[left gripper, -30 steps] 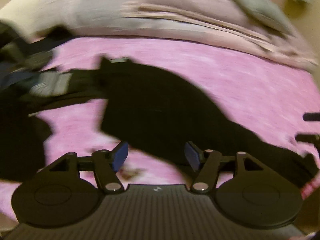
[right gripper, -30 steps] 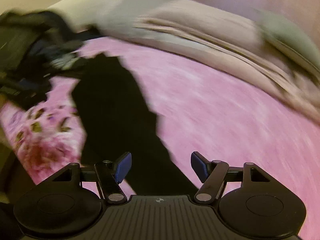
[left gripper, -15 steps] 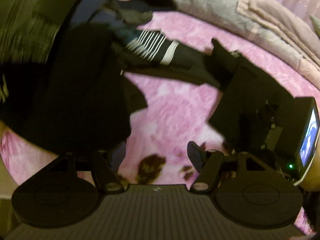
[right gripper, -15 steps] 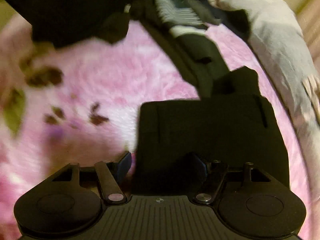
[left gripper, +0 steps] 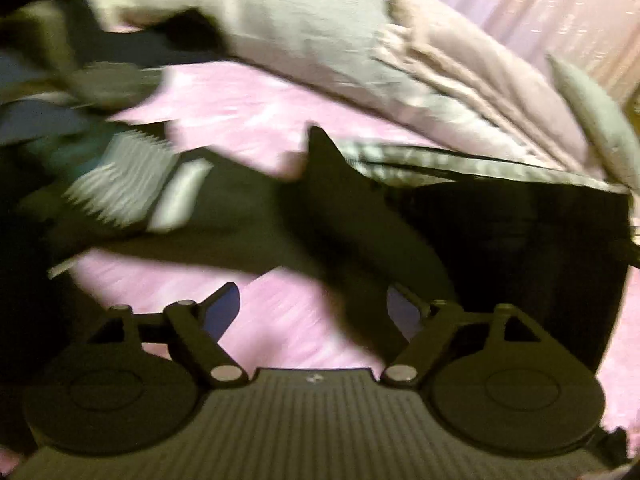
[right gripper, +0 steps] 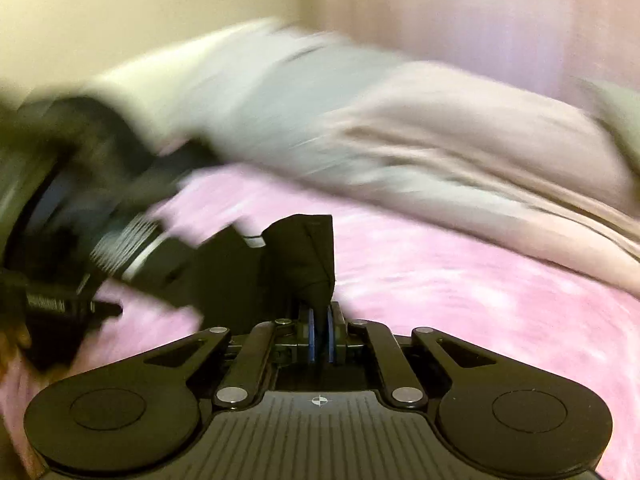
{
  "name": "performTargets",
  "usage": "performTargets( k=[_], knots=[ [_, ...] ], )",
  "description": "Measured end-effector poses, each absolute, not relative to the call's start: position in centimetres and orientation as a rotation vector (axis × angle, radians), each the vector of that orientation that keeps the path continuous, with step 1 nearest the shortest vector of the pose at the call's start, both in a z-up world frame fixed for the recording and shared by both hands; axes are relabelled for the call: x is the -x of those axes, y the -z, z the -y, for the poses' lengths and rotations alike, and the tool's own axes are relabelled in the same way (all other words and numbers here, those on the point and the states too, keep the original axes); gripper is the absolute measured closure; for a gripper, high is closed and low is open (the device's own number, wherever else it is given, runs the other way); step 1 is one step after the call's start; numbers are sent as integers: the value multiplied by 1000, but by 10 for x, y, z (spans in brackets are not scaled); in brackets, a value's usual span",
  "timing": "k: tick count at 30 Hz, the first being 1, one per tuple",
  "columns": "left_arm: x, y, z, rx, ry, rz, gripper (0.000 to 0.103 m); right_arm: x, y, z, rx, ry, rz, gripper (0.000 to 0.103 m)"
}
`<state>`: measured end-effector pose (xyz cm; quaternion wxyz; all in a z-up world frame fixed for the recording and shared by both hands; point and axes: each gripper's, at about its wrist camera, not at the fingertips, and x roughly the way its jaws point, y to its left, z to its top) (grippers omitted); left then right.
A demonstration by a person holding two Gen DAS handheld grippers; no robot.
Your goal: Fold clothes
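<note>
Beyond both jaws lies rumpled bedding [right gripper: 460, 136] on a pink blanket [right gripper: 460, 280]; the right gripper [right gripper: 320, 336] pinches the black garment [right gripper: 304, 256], the left gripper [left gripper: 312, 308] gapes wide.

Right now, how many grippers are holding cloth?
1. The right gripper is shut on the black garment; the left gripper is open, over the pink blanket.

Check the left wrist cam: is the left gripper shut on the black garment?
No. The left gripper is open, its blue pads wide apart over the pink blanket, with the black garment only lying ahead, not pinched.
</note>
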<state>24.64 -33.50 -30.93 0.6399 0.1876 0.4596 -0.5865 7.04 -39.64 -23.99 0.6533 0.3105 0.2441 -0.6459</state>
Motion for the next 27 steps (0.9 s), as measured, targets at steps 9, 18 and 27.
performTargets(
  k=[9, 18, 27],
  knots=[
    [-219, 364, 453, -509, 1503, -1084, 22, 62, 226, 345, -944, 1801, -282, 99],
    [-151, 368, 525, -613, 1769, -1015, 22, 114, 244, 295, -1111, 1929, -128, 99],
    [-86, 409, 574, -1034, 1838, -882, 35, 149, 257, 242, -1240, 2011, 14, 101]
  ],
)
